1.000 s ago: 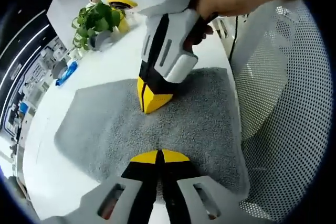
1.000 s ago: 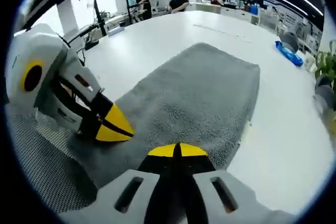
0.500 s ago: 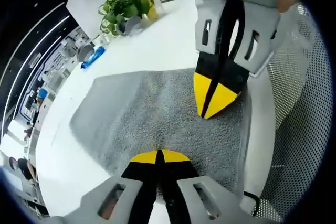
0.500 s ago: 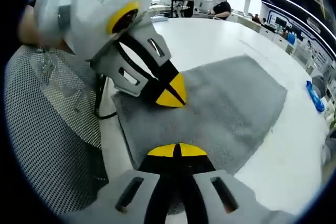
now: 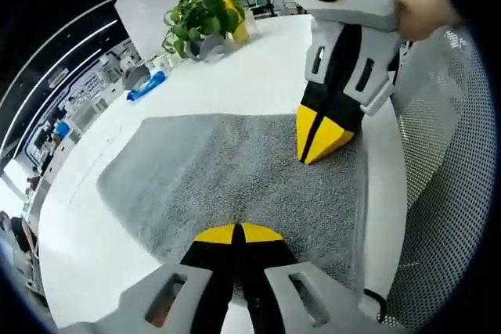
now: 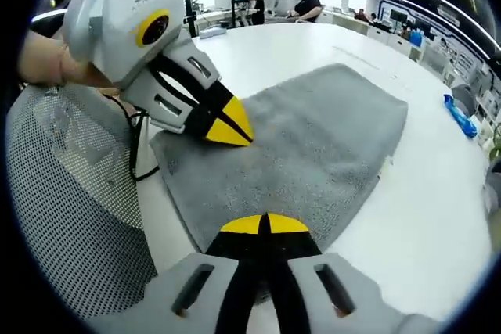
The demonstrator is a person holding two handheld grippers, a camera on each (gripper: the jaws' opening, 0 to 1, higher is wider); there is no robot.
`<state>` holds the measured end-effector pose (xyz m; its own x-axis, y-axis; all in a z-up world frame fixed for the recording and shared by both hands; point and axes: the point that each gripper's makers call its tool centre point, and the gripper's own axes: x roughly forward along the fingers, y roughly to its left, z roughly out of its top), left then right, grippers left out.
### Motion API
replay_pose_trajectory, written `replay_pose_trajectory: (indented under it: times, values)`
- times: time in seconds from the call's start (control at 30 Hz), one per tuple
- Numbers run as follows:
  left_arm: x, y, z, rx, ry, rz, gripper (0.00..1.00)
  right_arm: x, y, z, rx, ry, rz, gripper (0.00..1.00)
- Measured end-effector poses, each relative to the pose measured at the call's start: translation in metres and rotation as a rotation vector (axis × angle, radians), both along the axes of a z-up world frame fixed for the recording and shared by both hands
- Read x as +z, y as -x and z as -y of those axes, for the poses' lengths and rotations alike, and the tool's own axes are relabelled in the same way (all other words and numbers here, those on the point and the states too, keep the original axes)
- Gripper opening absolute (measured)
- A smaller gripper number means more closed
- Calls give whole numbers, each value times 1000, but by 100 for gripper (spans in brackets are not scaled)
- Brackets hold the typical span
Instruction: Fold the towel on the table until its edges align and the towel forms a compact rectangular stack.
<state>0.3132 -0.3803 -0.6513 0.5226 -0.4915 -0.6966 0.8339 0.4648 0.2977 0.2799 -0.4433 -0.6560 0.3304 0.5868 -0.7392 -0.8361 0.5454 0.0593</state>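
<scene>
Left gripper view: the grey towel point(image 5: 235, 177) lies spread on the white surface point(image 5: 102, 162), already doubled into a flat rectangle, its near edge under the left tongs point(image 5: 236, 234), whose yellow tips meet with no gap and seem to press on or pinch the pile; whether cloth is caught between them cannot be told. The right tongs point(image 5: 319, 137), closed to a point, rest at the towel's far corner beside the mesh chair point(image 5: 438, 193). Half a second earlier they stood at much the same corner, and a second ago they were planted mid-towel, so the right tongs have drawn off toward the edge. A potted plant point(image 5: 200, 17) and a blue object point(image 5: 147, 86) sit well apart at the surface's far side.

Right gripper view: the right tongs point(image 6: 264, 225), tips together, sit over the towel's point(image 6: 313, 146) near edge. The left tongs point(image 6: 227, 124), also closed, touch the corner next to the mesh chair point(image 6: 70, 193), held by a hand point(image 6: 47, 64). Over the past second the towel has turned in frame, which is the camera swinging; the cloth itself looks unmoved. People point(image 6: 305, 1) stand far off.

Judged from this, both tongs have settled on one short edge, likely readying the next fold.
</scene>
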Motion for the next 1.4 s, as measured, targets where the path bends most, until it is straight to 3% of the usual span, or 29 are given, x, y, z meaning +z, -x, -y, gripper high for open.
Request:
replay_pose_trajectory:
  times: [0.2,0.27,0.33,0.43,0.47,0.53,0.57,0.6,0.63,0.7,0.77,0.97,1.03,1.1,1.2,1.23,1.4]
  values:
    - [2,2,3,-66,-101,50,1,1,-1,2,-125,-147,-123,0]
    - [10,2,12,-118,-92,93,1,0,-2,3,-125,-150,-121,0]
    - [23,8,30,-206,-41,151,1,0,-1,1,-123,-148,-117,0]
    - [25,31,56,-307,34,96,2,0,-1,1,-118,-143,-110,0]
    - [20,38,59,-326,28,60,2,0,-1,1,-118,-144,-111,0]
    - [4,49,57,-364,-46,7,6,0,-1,1,-123,-150,-117,0]
    - [-1,47,55,-368,-83,17,6,0,-1,1,-123,-150,-118,0]
    - [1,42,57,-384,-86,77,6,0,-1,1,-128,-150,-121,0]
    - [3,42,57,-389,-75,81,7,0,-1,1,-129,-147,-121,0]
    - [3,42,55,-336,-46,33,7,1,-1,0,-122,-133,-113,0]
    - [5,41,55,-341,-55,42,8,0,-2,1,-116,-127,-110,0]
    - [7,50,64,-432,-62,81,9,1,-1,1,-132,-153,-129,0]
    - [12,55,70,-413,-3,31,11,1,-1,1,-134,-157,-130,0]
    - [20,59,79,-415,66,17,17,1,-1,1,-135,-159,-131,0]
    - [5,54,68,-414,-52,36,20,1,-2,2,-149,-168,-143,0]
    - [5,57,72,-423,-13,30,19,0,-2,2,-152,-170,-146,0]
    - [7,54,71,-405,-8,31,21,0,-1,2,-157,-171,-148,0]
